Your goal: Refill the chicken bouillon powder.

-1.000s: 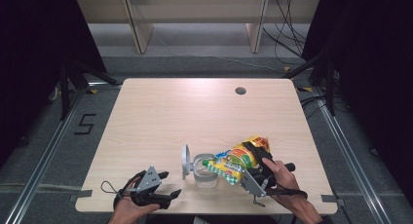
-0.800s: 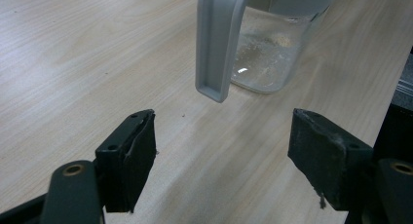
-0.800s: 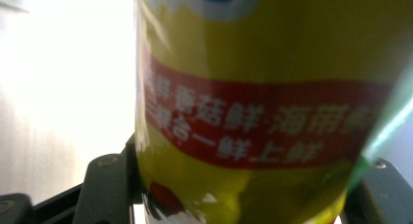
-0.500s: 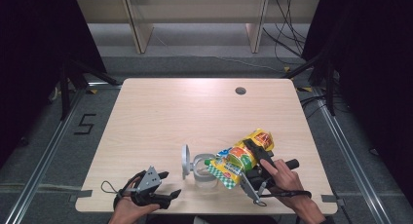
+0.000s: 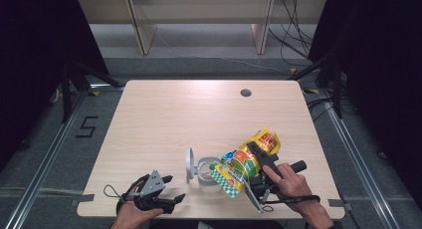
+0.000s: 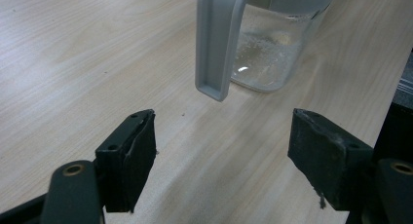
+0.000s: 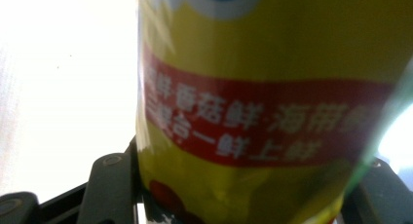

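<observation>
My left gripper (image 5: 171,189) rests near the front left corner of the table (image 5: 164,119), jaws wide and holding nothing; in the left gripper view its two pads (image 6: 139,151) stand well apart over bare wood. I judge it is parked there to keep the approach to the jar free.

Just right of it stands a clear glass jar (image 5: 208,175) with its grey hinged lid (image 5: 189,164) swung upright, open so that it can be filled. The left gripper view shows fine white grains at the jar's bottom (image 6: 265,58).

Further right, my right gripper (image 5: 249,162) is clamped across a yellow seasoning bag (image 5: 251,157), jaws at a middling width. Their gap has just narrowed slightly, with the bag between them. The bag is tilted with its lower end (image 5: 226,176) at the jar's mouth, which I read as a pour in hand.

Hidden: the bag's opening and any stream of powder. The right gripper view is blurred and washed out, and the jaw pads lie behind the bag (image 7: 272,102)
</observation>
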Tool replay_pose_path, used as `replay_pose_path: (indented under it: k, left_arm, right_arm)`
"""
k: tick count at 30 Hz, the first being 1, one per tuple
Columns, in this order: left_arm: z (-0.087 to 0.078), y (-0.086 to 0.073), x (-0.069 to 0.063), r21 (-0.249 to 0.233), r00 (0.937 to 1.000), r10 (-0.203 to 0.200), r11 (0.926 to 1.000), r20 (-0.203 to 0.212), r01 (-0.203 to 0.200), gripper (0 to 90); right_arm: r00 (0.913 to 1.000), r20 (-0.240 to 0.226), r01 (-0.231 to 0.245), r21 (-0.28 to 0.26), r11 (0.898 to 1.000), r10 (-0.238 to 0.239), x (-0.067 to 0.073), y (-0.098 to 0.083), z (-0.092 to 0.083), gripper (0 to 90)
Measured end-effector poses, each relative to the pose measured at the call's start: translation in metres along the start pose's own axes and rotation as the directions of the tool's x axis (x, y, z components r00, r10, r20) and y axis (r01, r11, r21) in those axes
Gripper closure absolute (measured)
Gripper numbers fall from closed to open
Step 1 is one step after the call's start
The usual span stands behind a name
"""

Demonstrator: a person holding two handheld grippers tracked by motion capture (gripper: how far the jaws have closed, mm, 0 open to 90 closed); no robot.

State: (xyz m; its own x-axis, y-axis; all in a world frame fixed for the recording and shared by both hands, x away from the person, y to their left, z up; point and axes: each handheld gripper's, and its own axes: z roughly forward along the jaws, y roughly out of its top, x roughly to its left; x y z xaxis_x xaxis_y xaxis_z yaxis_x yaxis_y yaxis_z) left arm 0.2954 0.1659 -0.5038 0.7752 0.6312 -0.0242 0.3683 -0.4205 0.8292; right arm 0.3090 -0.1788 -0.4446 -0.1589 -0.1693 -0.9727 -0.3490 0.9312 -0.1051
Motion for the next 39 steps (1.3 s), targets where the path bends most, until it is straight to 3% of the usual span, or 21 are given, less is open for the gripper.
replay_pose_path:
  k: [5,7,9,11,17,20,24,25,26,27,29,30,31,32,33,39]
  left_arm:
    - [0.0001,0.0001,-0.0004,-0.004,1.0,-0.004,1.0,0.003,0.004,25.2]
    - [0.0002,0.0,-0.0006,-0.005,1.0,-0.006,1.0,0.005,0.006,25.2]
    - [-0.0002,0.0006,0.0013,0.0,0.9997,0.026,0.9997,0.003,-0.026,25.2]
    - [0.0002,-0.0001,-0.0002,-0.003,1.0,-0.004,1.0,0.003,0.004,25.2]
    - [0.0002,0.0,-0.0003,-0.005,1.0,-0.004,1.0,0.003,0.004,25.2]
    - [0.0001,0.0,-0.0002,-0.005,1.0,-0.003,1.0,0.001,0.003,25.2]
    - [-0.0002,0.0003,0.0007,-0.006,1.0,0.004,1.0,0.005,-0.004,25.2]
    - [-0.0001,0.0001,0.0,-0.006,1.0,-0.002,1.0,-0.001,0.002,25.2]
    - [-0.0001,0.0002,0.0,-0.005,1.0,-0.001,1.0,-0.001,0.001,25.2]
    - [-0.0003,0.0002,-0.0002,-0.004,1.0,-0.004,1.0,0.004,0.004,25.2]
    - [-0.0005,0.0003,-0.0002,-0.002,0.9999,-0.008,1.0,0.009,0.008,25.2]
    - [-0.0002,0.0002,-0.0002,-0.005,1.0,-0.004,1.0,0.004,0.004,25.2]
    - [-0.0002,0.0001,-0.0002,-0.006,1.0,-0.005,1.0,0.003,0.005,25.2]
    - [-0.0006,0.0003,-0.0001,-0.002,0.9999,-0.009,1.0,0.009,0.009,25.2]
    - [-0.0004,0.0002,-0.0001,-0.008,1.0,-0.007,0.9999,0.005,0.007,25.2]
    - [-0.0005,0.0001,0.0001,-0.008,1.0,-0.005,1.0,0.005,0.005,25.2]
  right_arm:
    - [0.9984,0.021,0.053,0.011,0.999,-0.053,-0.0023,0.0026,-0.0019,41.5]
    - [0.998,0.037,0.052,-0.005,0.999,-0.051,-0.0013,0.0022,-0.0009,41.5]
    - [0.9974,0.038,0.061,-0.005,0.998,-0.061,-0.0015,0.002,-0.0012,41.5]
    - [0.9966,0.043,0.071,-0.006,0.997,-0.07,-0.0023,0.0021,-0.0009,41.5]
    - [0.9954,0.042,0.086,0.012,0.996,-0.086,-0.0037,0.0033,-0.0029,42.2]
    - [0.9903,0.06,0.127,-0.011,0.992,-0.126,-0.0068,0.0037,-0.0016,42.3]
    - [0.9897,0.058,0.132,-0.005,0.991,-0.131,-0.0071,0.004,-0.0022,42.3]
    - [0.9915,0.064,0.114,-0.009,0.993,-0.113,-0.0051,0.0034,-0.0016,42.3]
    - [0.9885,0.063,0.138,-0.004,0.99,-0.138,-0.0058,0.0033,-0.0023,42.2]
    - [0.9938,0.053,0.098,0.01,0.995,-0.098,-0.003,0.0031,-0.0033,42.2]
    - [0.9933,0.058,0.099,0.01,0.995,-0.1,-0.003,0.0034,-0.0038,42.3]
    - [0.9913,0.053,0.12,0.016,0.993,-0.12,-0.0049,0.0042,-0.0042,42.3]
    - [0.9822,0.064,0.177,-0.003,0.984,-0.176,-0.0087,0.0049,-0.0029,42.3]
    - [0.9891,0.06,0.134,0.01,0.991,-0.135,-0.0058,0.0052,-0.0035,42.3]
    - [0.9893,0.068,0.129,0.004,0.992,-0.129,-0.0049,0.005,-0.0034,42.3]
    - [0.987,0.068,0.146,0.002,0.989,-0.146,-0.0058,0.006,-0.004,42.5]
